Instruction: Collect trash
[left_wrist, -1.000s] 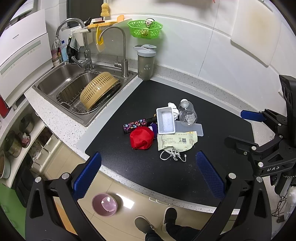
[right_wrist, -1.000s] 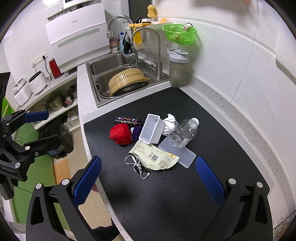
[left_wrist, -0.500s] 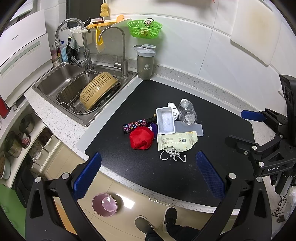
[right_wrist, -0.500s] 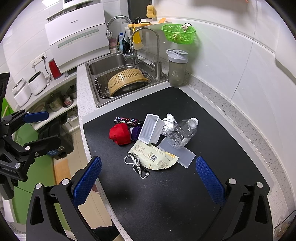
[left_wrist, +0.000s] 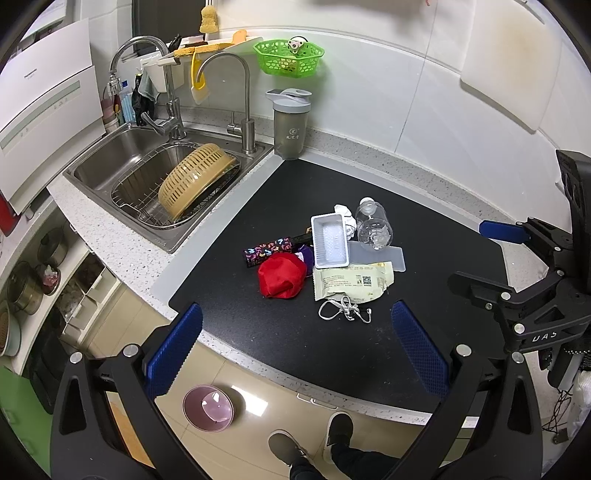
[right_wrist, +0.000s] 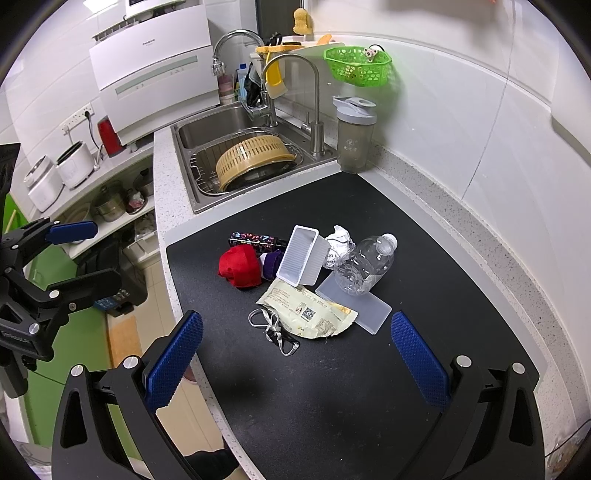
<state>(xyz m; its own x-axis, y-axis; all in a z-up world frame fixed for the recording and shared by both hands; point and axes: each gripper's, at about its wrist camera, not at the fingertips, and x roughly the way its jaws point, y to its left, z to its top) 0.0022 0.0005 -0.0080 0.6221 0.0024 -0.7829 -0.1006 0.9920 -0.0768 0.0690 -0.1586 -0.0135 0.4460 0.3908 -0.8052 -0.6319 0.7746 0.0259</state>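
Both tools hang above the near edge of the worktop with nothing between their blue pads: the left tool (left_wrist: 295, 354) is spread wide, and the right tool (right_wrist: 297, 358) is spread just as wide. On the black mat (left_wrist: 424, 206) that covers the worktop lies a small heap of trash, well apart from both tools. A white plastic tray (left_wrist: 329, 242) sits in the middle of the heap, leaning against a crumpled white paper (right_wrist: 338, 242) and touching a clear plastic bottle (left_wrist: 372, 229) that lies on its side over a flat translucent lid (right_wrist: 356, 304). Just in front of the tray lies a pale food wrapper (left_wrist: 351, 282), with a tangle of silver ribbon (left_wrist: 343, 312) touching its near edge. A red cloth bundle (left_wrist: 282, 277) lies beside a purple scrap (right_wrist: 272, 264) and a dark patterned tube (left_wrist: 267, 251). Farther back, a sink (left_wrist: 122, 147) holds a tan colander (left_wrist: 195, 177), and a grey shaker cup (left_wrist: 290, 127) stands by the wall.
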